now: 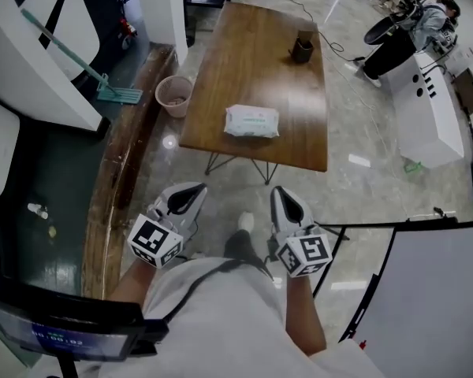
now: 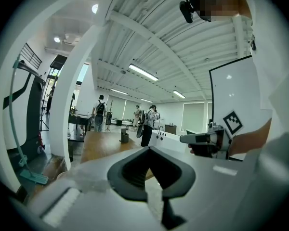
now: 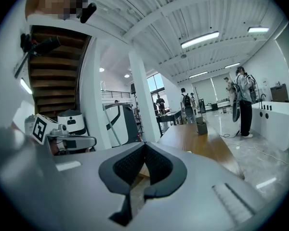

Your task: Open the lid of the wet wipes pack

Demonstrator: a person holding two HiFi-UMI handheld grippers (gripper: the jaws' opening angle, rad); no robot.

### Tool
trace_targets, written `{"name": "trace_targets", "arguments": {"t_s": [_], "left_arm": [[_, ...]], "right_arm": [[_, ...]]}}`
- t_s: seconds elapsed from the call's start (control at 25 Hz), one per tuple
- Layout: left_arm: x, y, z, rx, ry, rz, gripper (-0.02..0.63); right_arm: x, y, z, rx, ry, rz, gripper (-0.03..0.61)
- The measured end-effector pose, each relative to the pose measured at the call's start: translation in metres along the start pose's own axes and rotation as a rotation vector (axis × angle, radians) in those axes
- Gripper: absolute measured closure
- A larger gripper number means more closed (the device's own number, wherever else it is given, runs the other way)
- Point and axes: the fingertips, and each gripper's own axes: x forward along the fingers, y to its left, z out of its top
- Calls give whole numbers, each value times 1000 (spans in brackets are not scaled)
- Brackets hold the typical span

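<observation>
Wet wipes pack (image 1: 252, 121) lies flat near the counter (image 1: 260, 46) front edge.
Left gripper (image 1: 195, 187) and right gripper (image 1: 278, 191) side by side over the floor (well short of the pack); fingers of each pressed together, nothing between.

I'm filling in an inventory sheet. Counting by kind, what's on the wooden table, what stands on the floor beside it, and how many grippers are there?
Wet wipes pack: 1
Dark cup: 1
Pink bin: 1
Grippers: 2 (left gripper, right gripper)
Total: 5
</observation>
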Motion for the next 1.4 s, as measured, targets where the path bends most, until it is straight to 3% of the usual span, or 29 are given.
{"name": "trace_targets", "arguments": {"t_s": [0.48,0.84,1.04,1.4], "left_arm": [[106,28,24,-20,21,100,611],[180,23,33,16,67,139,611],[200,22,31,13,78,161,612],[200,41,23,-35,90,180,611]], "right_arm": [[75,-66,35,-55,67,192,569],[97,-130,28,-55,127,305,570],[106,-155,23,-66,149,344,570],[118,-155,24,-68,166,379,571]]}}
